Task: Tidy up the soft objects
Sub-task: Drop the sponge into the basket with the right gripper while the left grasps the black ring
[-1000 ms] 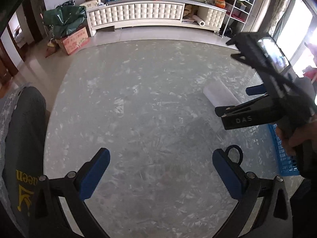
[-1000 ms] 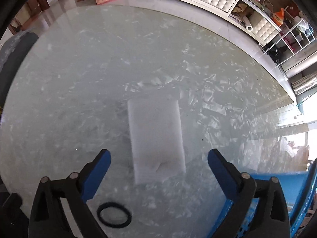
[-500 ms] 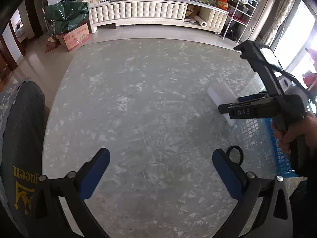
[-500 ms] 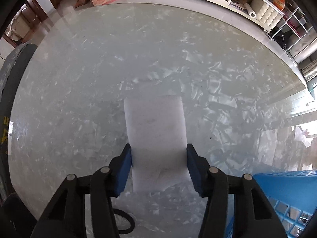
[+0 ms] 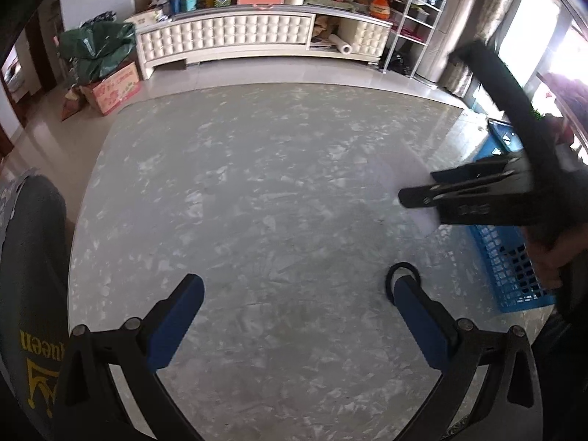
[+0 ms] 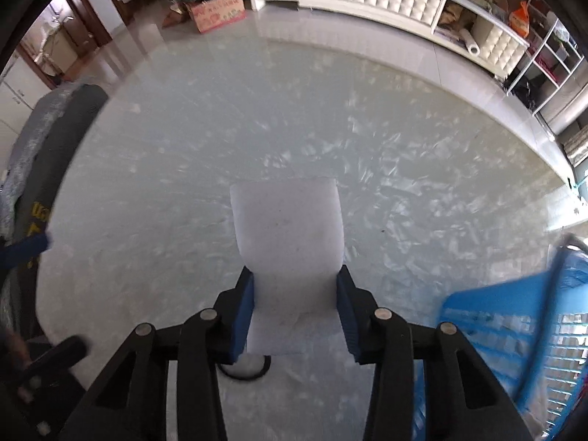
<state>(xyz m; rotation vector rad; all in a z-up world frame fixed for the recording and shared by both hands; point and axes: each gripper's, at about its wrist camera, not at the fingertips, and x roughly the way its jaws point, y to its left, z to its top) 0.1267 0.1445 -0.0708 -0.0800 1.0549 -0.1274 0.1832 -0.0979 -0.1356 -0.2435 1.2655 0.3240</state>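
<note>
My right gripper is shut on a white foam sponge and holds it lifted above the grey marble table. In the left wrist view the right gripper shows at the right edge, with only a sliver of the sponge visible. A blue plastic basket stands at the right; it also shows in the left wrist view. A black hair tie lies on the table by my left gripper's right finger; it also shows in the right wrist view. My left gripper is open and empty over the table.
A dark chair back with yellow lettering stands at the table's left edge. A white cabinet with clutter lines the far wall. A cardboard box and a green bag sit on the floor at the left.
My right gripper closed on the white sponge and lifted it off the table, moving right toward the basket. My left gripper stayed open and barely moved.
</note>
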